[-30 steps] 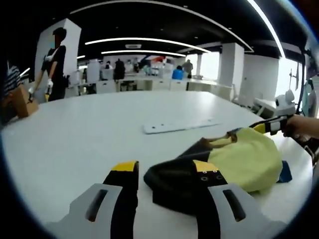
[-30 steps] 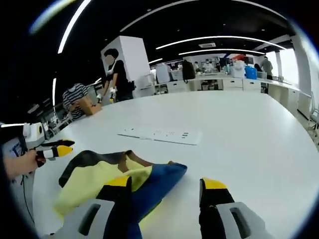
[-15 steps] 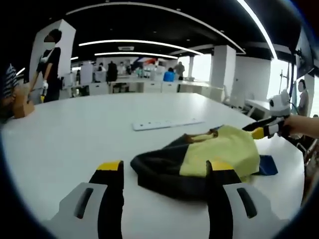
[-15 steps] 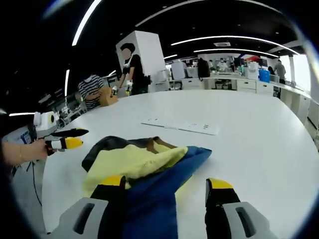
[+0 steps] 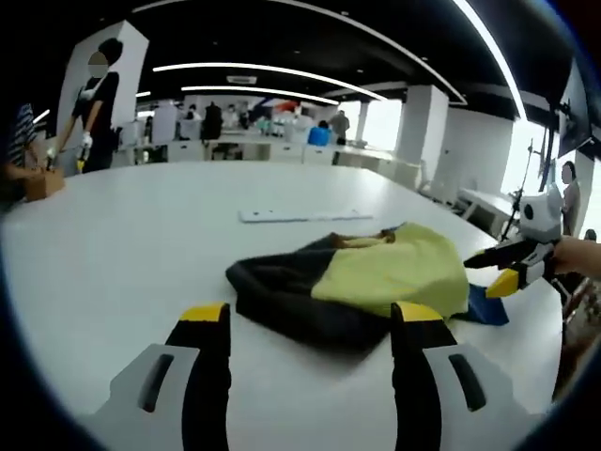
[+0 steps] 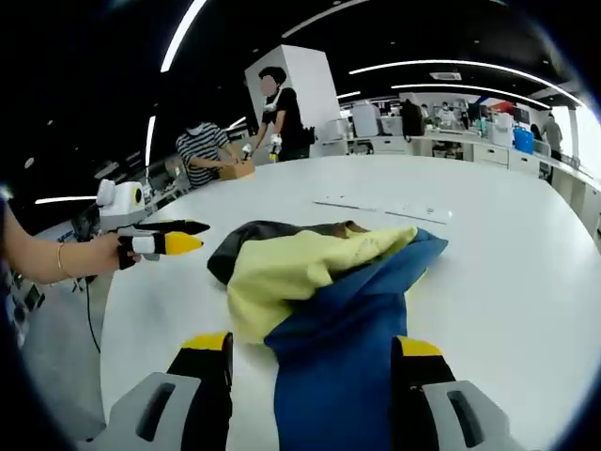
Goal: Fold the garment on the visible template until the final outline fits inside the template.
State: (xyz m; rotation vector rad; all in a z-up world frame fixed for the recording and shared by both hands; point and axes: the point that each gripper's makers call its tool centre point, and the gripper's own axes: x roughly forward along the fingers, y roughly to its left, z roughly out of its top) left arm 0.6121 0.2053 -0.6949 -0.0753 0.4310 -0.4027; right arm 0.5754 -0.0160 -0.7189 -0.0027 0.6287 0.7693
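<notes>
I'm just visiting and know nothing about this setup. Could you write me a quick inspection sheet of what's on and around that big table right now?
Surface: large white round table, mostly bare.
Job's things: crumpled yellow, black and blue garment lying bunched on the table; long white flat template strip beyond it, apart from it.
Clutter: nothing seen near the garment.
Grippers: left gripper open, short of the garment's black edge; right gripper open, with the blue fabric lying between its jaws.
Cables: a dark cable hangs below the hand holding the left gripper.
Surroundings: open office with ceiling strip lights; people stand at the table's far side.
</notes>
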